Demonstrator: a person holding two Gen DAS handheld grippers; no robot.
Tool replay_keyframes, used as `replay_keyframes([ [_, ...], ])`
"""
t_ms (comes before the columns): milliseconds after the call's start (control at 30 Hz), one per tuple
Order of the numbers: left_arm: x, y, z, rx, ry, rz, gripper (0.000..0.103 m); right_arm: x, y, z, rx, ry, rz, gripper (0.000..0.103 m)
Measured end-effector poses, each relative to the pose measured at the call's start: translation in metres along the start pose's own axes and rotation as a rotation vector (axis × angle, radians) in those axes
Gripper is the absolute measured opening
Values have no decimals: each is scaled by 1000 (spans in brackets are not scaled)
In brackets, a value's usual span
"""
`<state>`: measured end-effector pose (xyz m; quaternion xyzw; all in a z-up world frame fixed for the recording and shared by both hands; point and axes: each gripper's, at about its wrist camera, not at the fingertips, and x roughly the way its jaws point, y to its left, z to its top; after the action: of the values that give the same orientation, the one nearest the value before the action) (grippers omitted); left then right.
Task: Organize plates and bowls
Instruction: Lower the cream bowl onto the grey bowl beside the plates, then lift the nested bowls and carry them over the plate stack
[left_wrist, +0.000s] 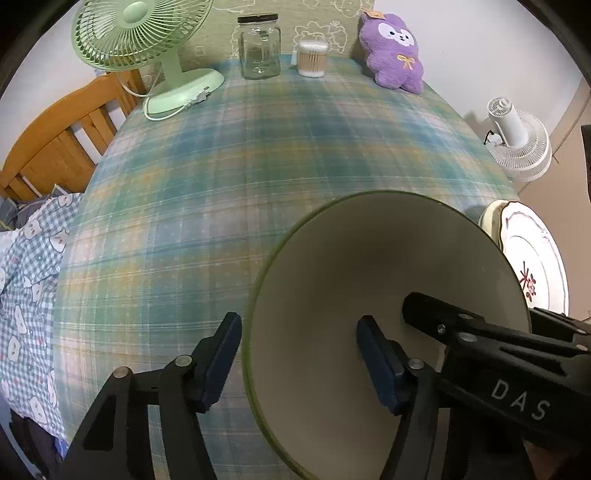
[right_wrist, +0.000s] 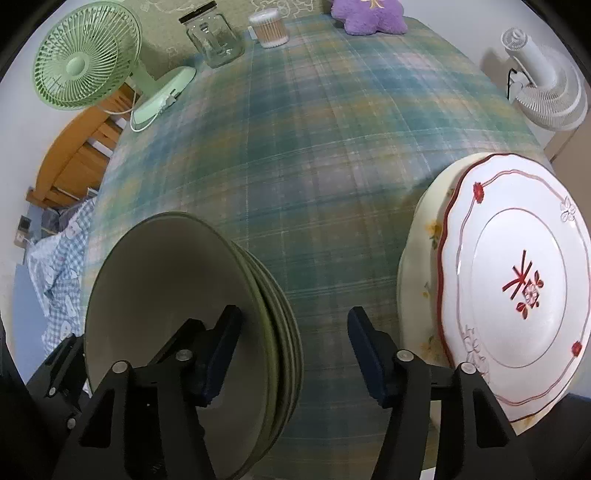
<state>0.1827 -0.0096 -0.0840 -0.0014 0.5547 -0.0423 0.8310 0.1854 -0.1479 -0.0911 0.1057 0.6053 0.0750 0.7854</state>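
The left hand-held gripper (left_wrist: 297, 363) stands about half open astride the near left rim of the top bowl of a stack of cream-coloured bowls with olive-green rims (left_wrist: 388, 295): one blue pad is outside the wall over the cloth, the other inside the bowl. Neither pad clearly presses on the rim, so nothing is gripped. The right hand-held gripper (right_wrist: 293, 356) also stands about half open, straddling the right rim of the same bowl stack (right_wrist: 166, 314); its left finger is inside the bowl, its right finger hangs over the bare cloth, and there is a gap to the rim. In the left wrist view its black finger reaches into the bowl from the right.

The bowls are nested, several green edges showing one under another, and they sit on the surface covered by a blue-green plaid tablecloth (right_wrist: 314, 147). To their right, well apart, lies a white scalloped plate with a red line border and a red emblem (right_wrist: 517, 280), resting on a cream plate with small yellow flowers (right_wrist: 424, 258).

Along the far edge stand a light-green desk fan (left_wrist: 140, 37), a clear square glass jar with a black lid (left_wrist: 258, 44), a round tub of cotton swabs (left_wrist: 313, 59) and a purple plush toy (left_wrist: 395, 51). A white fan (left_wrist: 517, 147) stands beyond the right edge; a wooden bed frame (left_wrist: 59, 136) and checked bedding (left_wrist: 29, 277) lie to the left.
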Motion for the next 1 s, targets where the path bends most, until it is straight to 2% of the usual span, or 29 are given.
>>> replay_keyframes([
  [100, -1, -1, 0, 5, 4, -9, 61, -1, 2, -2, 12, -7, 9, 51],
  [167, -1, -3, 0, 15, 6, -17, 53, -2, 5, -2, 0, -9, 6, 46],
  [233, -2, -5, 0, 26, 5, -15, 52, -3, 10, -2, -15, -10, 5, 36],
  [833, -8, -2, 0, 28, 25, -33, 48, -6, 19, -3, -11, 0, -43, 38],
  [1000, -20, -2, 0, 37, -1, -31, 48, -17, 23, -7, -5, -27, -57, 38],
])
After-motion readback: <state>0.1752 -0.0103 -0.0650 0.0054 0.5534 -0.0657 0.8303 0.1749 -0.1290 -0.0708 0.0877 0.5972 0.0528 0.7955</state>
